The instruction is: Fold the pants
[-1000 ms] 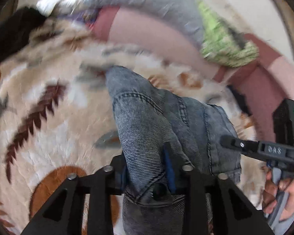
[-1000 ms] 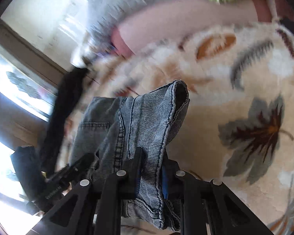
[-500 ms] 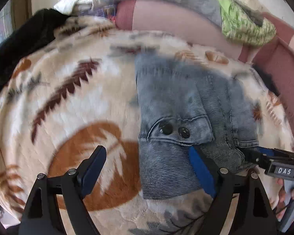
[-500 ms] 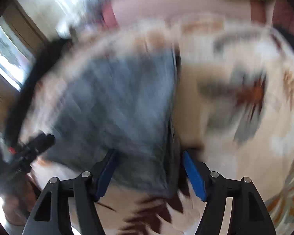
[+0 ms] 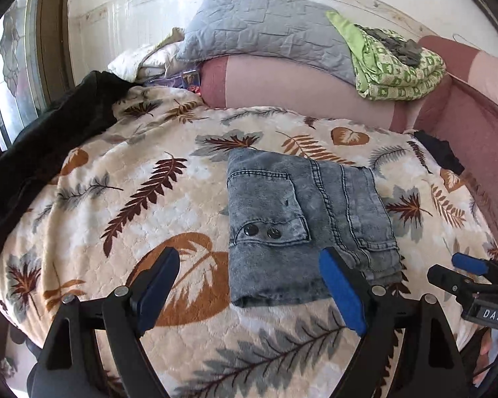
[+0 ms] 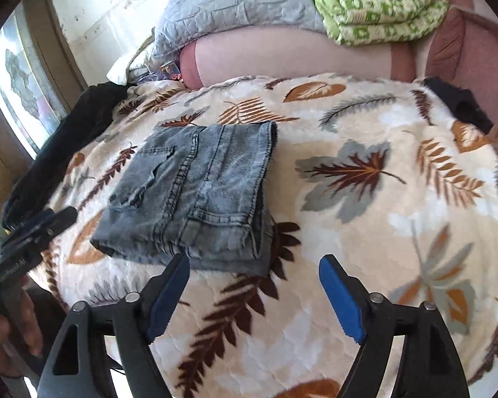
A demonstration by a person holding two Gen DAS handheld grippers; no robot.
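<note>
1. The folded pants [image 5: 302, 229] are lying as a compact rectangle on the leaf-print blanket [image 5: 123, 205].
2. The left gripper [image 5: 252, 295] is standing wide, holding nothing.
3. The right gripper [image 6: 254, 295], whose jaws have just been opening, is likewise gaping empty.
4. Advisably, both are clearing the stack without snagging its near edge.

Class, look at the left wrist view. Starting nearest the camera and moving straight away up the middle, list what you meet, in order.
Left gripper → folded grey jeans → leaf-patterned blanket → pink bolster → grey quilted pillow → wall.
</note>
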